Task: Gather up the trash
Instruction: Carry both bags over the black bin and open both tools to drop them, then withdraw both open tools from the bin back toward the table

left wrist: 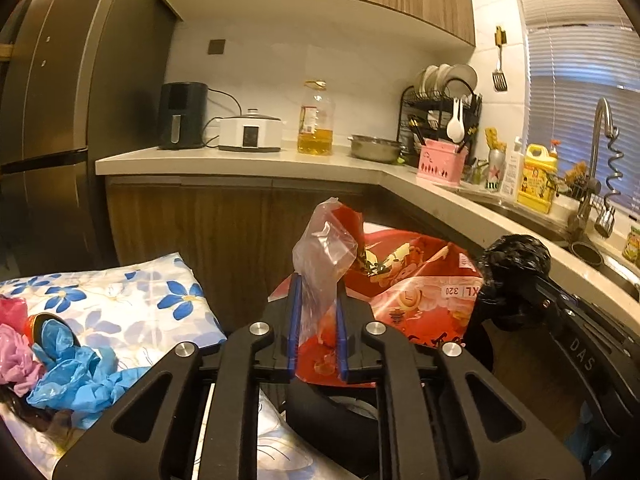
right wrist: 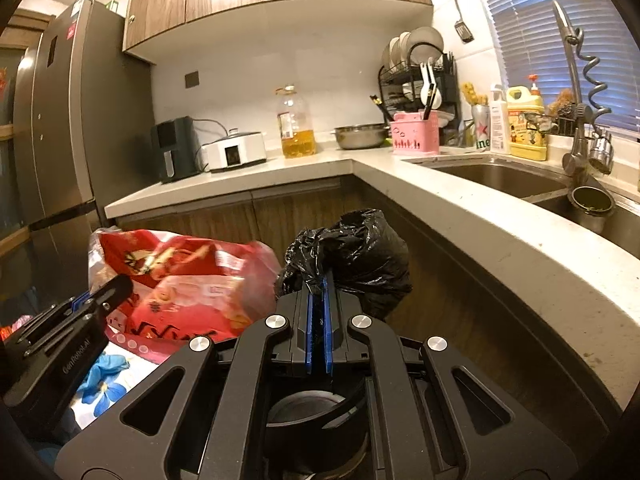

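Note:
My left gripper (left wrist: 318, 280) is shut on the corner of a red printed plastic bag (left wrist: 412, 284), with a clear crumpled part (left wrist: 324, 252) sticking up between the blue pads. The bag also shows in the right wrist view (right wrist: 180, 280). My right gripper (right wrist: 319, 276) is shut on a crumpled black plastic bag (right wrist: 360, 252), held up in front of the counter. The black bag (left wrist: 512, 268) and right gripper show at the right of the left wrist view. Blue (left wrist: 76, 376) and pink (left wrist: 16, 356) crumpled wrappers lie on a flowered cloth (left wrist: 132, 300).
An L-shaped counter (right wrist: 460, 208) holds an air fryer (left wrist: 182, 116), cooker (left wrist: 250, 132), oil bottle (left wrist: 316, 120), steel bowl (left wrist: 376, 148), pink caddy (left wrist: 442, 164) and dish rack (left wrist: 440, 108). The sink (right wrist: 500, 178) and tap (right wrist: 576, 92) are at the right. A fridge (left wrist: 48, 120) stands left.

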### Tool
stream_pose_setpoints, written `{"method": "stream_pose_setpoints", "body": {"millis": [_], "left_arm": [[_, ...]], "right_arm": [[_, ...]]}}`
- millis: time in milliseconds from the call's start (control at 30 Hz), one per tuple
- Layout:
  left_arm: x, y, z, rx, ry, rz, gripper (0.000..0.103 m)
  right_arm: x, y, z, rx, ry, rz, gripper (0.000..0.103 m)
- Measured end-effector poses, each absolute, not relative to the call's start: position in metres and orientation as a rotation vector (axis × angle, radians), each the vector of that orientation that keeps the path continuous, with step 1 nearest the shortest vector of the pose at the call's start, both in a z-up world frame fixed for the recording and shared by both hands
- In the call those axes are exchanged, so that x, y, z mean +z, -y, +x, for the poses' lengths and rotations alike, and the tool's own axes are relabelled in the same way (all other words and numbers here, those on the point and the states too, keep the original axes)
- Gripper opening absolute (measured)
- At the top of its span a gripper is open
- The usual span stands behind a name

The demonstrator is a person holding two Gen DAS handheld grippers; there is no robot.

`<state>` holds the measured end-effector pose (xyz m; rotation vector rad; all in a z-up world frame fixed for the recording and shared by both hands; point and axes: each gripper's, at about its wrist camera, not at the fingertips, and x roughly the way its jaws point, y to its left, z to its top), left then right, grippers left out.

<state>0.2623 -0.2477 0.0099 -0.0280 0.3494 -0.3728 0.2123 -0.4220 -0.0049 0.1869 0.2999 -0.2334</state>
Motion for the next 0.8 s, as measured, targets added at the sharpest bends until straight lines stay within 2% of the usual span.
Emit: {"method": "stream_pose_setpoints", "body": {"millis": [33, 100, 133, 200, 233, 300, 333, 367, 600, 700, 800], "left_arm": [[0.009, 0.248, 0.263, -0.373, -0.352, -0.024, 0.024], [0.007, 0.248, 0.263, -0.378, -0.353, -0.026, 0.044], [0.006, 0.247, 0.263, -0.376, -0.351, -0.025, 0.049], [0.005, 0.245, 0.263, -0.366, -0.344, -0.022, 0.066], [0.005, 0.243, 0.262, -0.359, -0.340, -0.022, 0.069], [0.005, 0.238, 0.261, -0.342, -0.336, -0.031, 0.078], [0.005, 0.236, 0.260, -0.337, -0.334, -0.036, 0.082], [0.006, 0.233, 0.260, -0.334, -0.333, -0.044, 0.085], [0.002, 0.218, 0.246, -0.291, -0.345, -0.024, 0.089], [0.000, 0.214, 0.238, -0.276, -0.346, -0.012, 0.096], [-0.001, 0.208, 0.226, -0.269, -0.336, 0.000, 0.097]], "right_arm": [[-0.006, 0.422, 0.214, -0.228, -0.305, 0.187, 0.005], [-0.007, 0.422, 0.216, -0.217, -0.311, 0.185, 0.005], [-0.008, 0.421, 0.217, -0.216, -0.313, 0.182, 0.005], [-0.009, 0.421, 0.218, -0.217, -0.317, 0.177, 0.007], [-0.010, 0.421, 0.219, -0.221, -0.321, 0.177, 0.011], [-0.012, 0.422, 0.218, -0.221, -0.321, 0.189, 0.029], [-0.012, 0.423, 0.217, -0.223, -0.317, 0.194, 0.041], [-0.013, 0.423, 0.216, -0.225, -0.315, 0.196, 0.044], [-0.016, 0.417, 0.207, -0.241, -0.327, 0.182, 0.055], [-0.015, 0.412, 0.201, -0.247, -0.324, 0.172, 0.061], [-0.013, 0.406, 0.192, -0.250, -0.315, 0.166, 0.069]]}}
